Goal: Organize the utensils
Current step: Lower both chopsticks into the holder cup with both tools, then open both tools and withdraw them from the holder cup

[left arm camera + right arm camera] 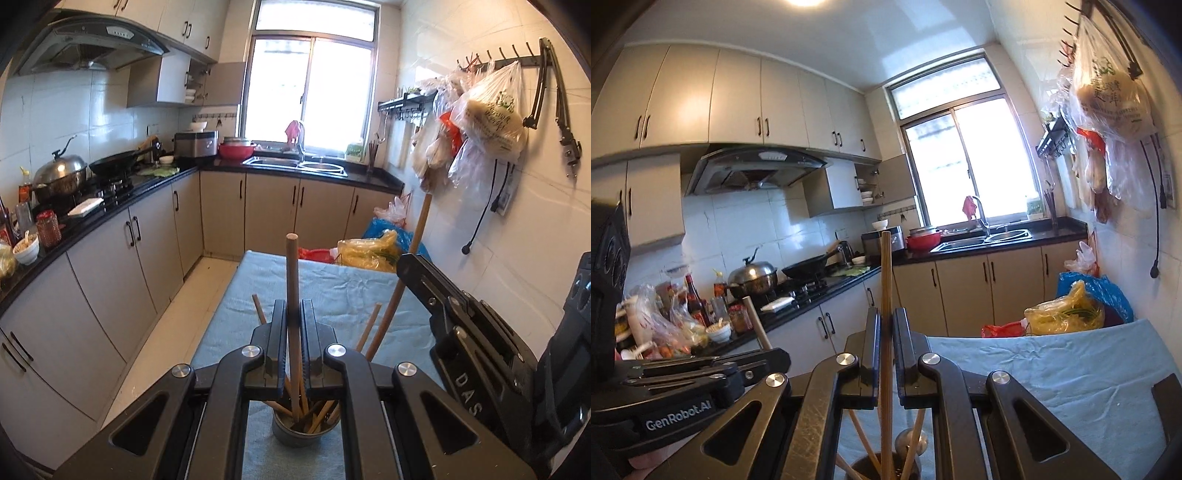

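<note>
My left gripper point(294, 306) is shut on an upright wooden chopstick point(292, 266). Its lower end reaches down into a dark round holder point(284, 432) that has several more chopsticks in it. The holder stands on a blue cloth point(332, 288) over the table. My right gripper point(886, 314) is shut on a second upright chopstick point(885, 266) above the same holder point(860, 467), where a metal spoon end point(910, 441) also shows. In the left wrist view the right gripper point(410, 262) is at the right with its chopstick point(421, 225). In the right wrist view the left gripper point(775, 360) is at the left.
A black counter point(159, 184) runs along the left with a wok point(114, 162), a steel pot point(61, 177) and jars. The sink point(295, 162) lies under the window. Plastic bags point(491, 118) hang on the right wall, and more bags point(369, 251) sit past the table's far end.
</note>
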A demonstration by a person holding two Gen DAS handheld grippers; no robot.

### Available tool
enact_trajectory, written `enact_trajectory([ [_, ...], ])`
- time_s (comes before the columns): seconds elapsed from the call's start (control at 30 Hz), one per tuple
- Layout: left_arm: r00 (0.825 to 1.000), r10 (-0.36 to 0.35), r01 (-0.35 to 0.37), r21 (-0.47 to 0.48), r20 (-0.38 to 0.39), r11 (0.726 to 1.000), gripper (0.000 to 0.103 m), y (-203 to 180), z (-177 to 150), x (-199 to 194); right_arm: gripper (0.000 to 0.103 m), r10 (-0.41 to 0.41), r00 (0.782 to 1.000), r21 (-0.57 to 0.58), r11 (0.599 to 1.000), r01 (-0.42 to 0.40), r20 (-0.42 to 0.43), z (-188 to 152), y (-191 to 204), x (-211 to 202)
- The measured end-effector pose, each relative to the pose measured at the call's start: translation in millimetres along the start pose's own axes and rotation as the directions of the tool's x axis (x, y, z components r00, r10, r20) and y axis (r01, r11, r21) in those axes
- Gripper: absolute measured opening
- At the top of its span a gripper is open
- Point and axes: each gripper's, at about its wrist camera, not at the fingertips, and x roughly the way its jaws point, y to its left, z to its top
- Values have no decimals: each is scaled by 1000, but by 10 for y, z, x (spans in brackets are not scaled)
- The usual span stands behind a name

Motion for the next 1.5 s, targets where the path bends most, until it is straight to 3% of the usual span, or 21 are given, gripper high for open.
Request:
enact_trajectory([
  [0.33,999,1,-1,-6,-43,1000,6,43,-147,167,7,1,998,-115,993,-7,-55,-272,155,128],
  [0.53,998,-5,3,-22,-61,1000,6,91,-191,206,8,-9,993,-105,994,-3,-117,-359,97,202],
  [0.73,998,-9,7,-33,-65,999,7,110,-193,183,8,2,992,-80,997,-12,-126,-339,36,169],
  [0.9,999,-6,4,-33,-52,999,17,109,-178,131,8,14,993,-66,998,-22,-120,-293,13,119],
  [1.33,1000,-16,16,-33,13,999,23,100,-204,-248,9,18,999,22,1000,-17,-41,-42,-225,-450],
  [1.5,999,-31,31,7,33,1000,32,-42,-378,-417,14,-1,998,65,998,6,-70,-74,-517,-741],
])
